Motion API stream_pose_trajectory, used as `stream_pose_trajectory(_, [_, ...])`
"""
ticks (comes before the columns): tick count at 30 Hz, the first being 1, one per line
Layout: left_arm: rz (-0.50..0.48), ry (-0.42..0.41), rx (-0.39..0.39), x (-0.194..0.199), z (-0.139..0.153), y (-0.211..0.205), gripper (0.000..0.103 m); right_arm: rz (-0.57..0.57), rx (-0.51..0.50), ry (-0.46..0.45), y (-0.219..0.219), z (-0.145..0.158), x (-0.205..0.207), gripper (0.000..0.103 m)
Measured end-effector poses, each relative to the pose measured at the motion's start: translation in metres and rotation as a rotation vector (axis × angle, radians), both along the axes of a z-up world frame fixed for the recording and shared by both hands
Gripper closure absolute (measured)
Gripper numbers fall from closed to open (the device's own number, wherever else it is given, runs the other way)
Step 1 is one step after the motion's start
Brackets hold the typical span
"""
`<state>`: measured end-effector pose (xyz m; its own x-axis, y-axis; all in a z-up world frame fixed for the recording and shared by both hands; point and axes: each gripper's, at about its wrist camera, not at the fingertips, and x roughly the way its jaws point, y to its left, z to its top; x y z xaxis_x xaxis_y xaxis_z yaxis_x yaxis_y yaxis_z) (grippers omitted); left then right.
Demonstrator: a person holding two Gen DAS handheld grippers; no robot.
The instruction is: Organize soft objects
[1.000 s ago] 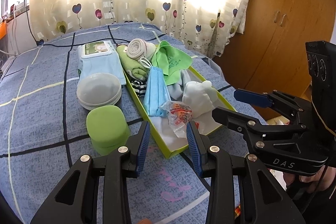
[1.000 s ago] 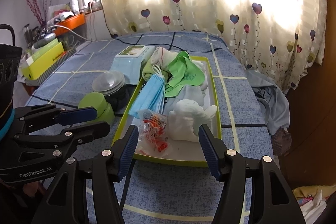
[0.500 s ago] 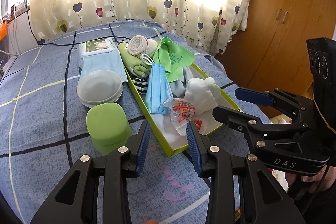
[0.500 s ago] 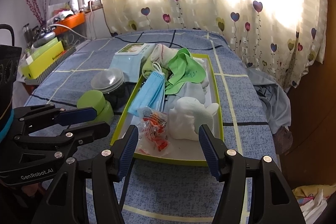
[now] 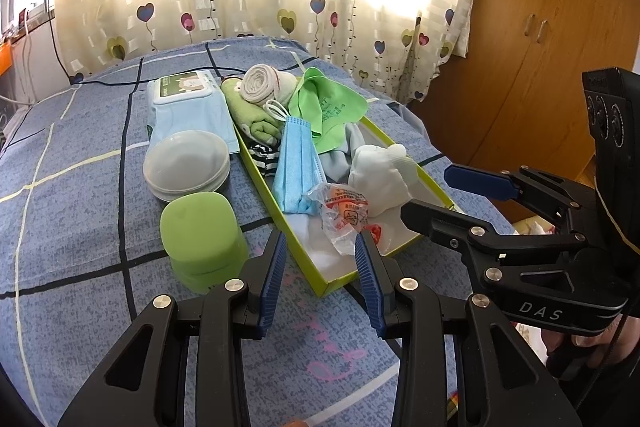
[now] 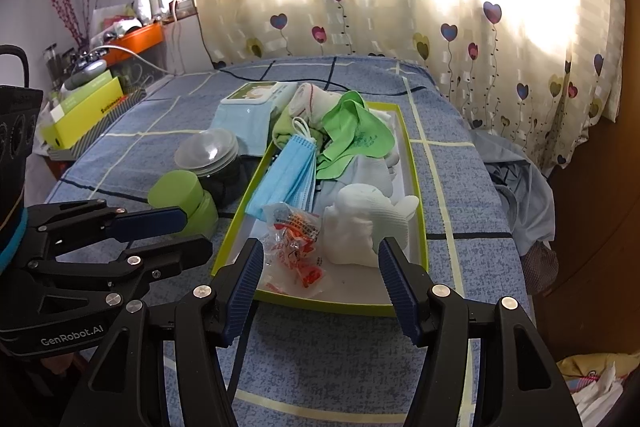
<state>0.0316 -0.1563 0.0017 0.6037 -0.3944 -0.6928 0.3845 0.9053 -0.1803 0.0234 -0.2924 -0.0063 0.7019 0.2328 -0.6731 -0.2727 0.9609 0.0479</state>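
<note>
A yellow-green tray (image 5: 266, 187) (image 6: 340, 305) lies on the blue checked bed. It holds blue face masks (image 5: 296, 167) (image 6: 288, 179), a green cloth (image 5: 324, 107) (image 6: 352, 135), a white knitted bundle (image 5: 380, 179) (image 6: 360, 227), a clear bag with orange pieces (image 5: 344, 215) (image 6: 296, 239), a rolled beige sock (image 5: 256, 87) and a green towel (image 5: 252, 119). My left gripper (image 5: 320, 243) (image 6: 196, 231) hovers open at the tray's near left corner, empty. My right gripper (image 6: 320, 247) (image 5: 426, 189) stands open wider before the tray's near edge, holding nothing.
Left of the tray sit a wet-wipes pack (image 5: 184, 95), stacked clear domed lids (image 5: 186, 163) and a green round container (image 5: 200, 227). A yellow box (image 6: 84, 115) rests on a side shelf. Clothes (image 6: 520, 187) hang off the bed's right edge; a wooden wardrobe (image 5: 540, 47) stands beyond.
</note>
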Motion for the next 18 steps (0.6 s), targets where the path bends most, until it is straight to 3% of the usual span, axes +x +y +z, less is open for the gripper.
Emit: stream_pose_trajectory(18, [-0.004,0.003,0.013,-0.0007,-0.0015,-0.0013,0.066,0.001,-0.002,0.0,0.0005,-0.0001,-0.0011,0.043])
